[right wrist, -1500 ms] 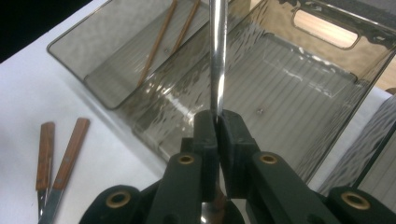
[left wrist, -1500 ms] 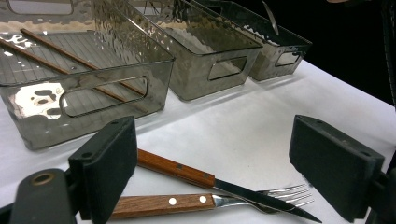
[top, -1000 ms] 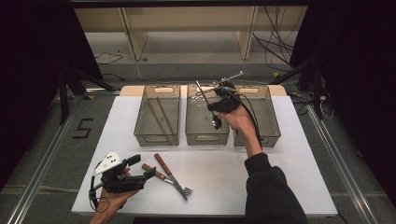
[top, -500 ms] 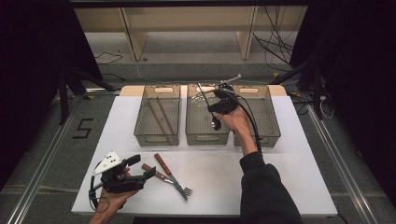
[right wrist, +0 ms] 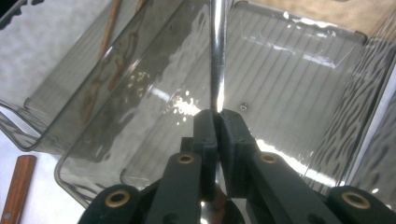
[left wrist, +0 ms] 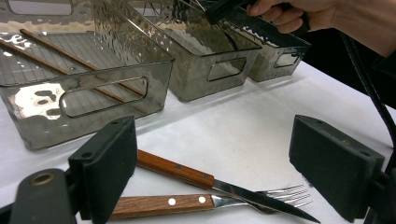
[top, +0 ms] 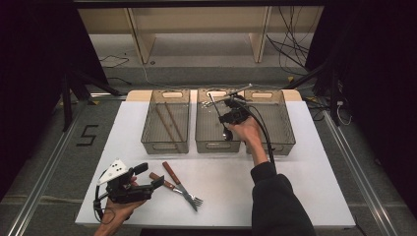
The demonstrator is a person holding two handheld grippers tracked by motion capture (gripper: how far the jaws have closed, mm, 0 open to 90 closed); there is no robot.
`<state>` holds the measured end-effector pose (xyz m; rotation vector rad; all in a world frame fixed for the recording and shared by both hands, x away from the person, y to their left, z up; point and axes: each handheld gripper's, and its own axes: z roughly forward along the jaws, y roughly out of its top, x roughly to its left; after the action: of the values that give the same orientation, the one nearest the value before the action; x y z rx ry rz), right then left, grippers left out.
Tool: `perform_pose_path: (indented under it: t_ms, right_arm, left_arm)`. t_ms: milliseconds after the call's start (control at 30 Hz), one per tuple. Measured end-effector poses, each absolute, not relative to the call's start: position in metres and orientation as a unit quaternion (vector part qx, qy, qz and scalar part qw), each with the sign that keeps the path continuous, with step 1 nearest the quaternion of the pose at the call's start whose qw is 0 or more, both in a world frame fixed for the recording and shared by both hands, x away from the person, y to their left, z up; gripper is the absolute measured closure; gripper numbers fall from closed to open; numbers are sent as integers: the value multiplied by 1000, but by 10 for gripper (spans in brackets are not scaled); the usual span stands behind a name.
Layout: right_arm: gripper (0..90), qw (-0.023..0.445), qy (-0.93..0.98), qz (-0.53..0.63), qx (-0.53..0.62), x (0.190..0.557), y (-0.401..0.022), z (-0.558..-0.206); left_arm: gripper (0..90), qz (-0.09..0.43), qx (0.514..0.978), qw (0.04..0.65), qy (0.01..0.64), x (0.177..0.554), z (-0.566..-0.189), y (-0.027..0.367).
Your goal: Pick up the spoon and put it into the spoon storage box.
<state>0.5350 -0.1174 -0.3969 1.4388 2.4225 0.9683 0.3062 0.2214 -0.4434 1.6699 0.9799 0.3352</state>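
Note:
My right gripper [top: 228,118] is shut on the handle of a metal spoon [top: 219,114], held above the middle smoky bin [top: 216,146]. In the right gripper view the jaws [right wrist: 218,123] pinch the shiny spoon handle [right wrist: 216,56] over that bin's ribbed floor [right wrist: 299,60]. My left gripper [top: 150,174] rests at the table's front left, open and holding nothing. Just beyond its pads [left wrist: 105,163] lie a wooden-handled knife [left wrist: 175,170] and a wooden-handled fork [left wrist: 163,205], with the blade crossing the tines. From above, the knife [top: 171,173] and fork [top: 164,183] lie right of that gripper.
Three bins stand in a row at the back of the white table [top: 295,187]. The left bin [top: 165,143] holds two chopsticks [top: 167,120], and the right bin [top: 283,145] stands beside the right hand. A cable [top: 265,142] trails along the right forearm.
The right gripper with the spoon has sunk slightly over the middle bin and the forearm has shifted a little. The left gripper has stayed where it was.

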Motion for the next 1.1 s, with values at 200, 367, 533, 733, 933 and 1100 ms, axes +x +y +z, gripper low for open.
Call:
perform_pose_path:
  t_ms: [200,367,533,733,933,1100]
  right_arm:
    - [858,76,810,320,486,535,-118,-401]
    - [781,71,808,316,492,536,-117,-404]
    - [671,71,805,321,494,536,-117,-401]
    - [544,76,804,336,485,529,-122,-389]
    - [427,82,807,361,459,510,-124,-376]
    - [386,88,809,386,435,487,-127,-368]
  left_arm:
    - [149,142,707,555,415,306,-443,221]
    - [149,142,707,555,415,306,-443,221]
    - [149,142,707,555,415,306,-444,221]
    - [149,142,707,554,416,306,-444,222]
    - [149,144,707,553,416,307,-444,222]
    - [149,145,702,554,424,308,-444,225]
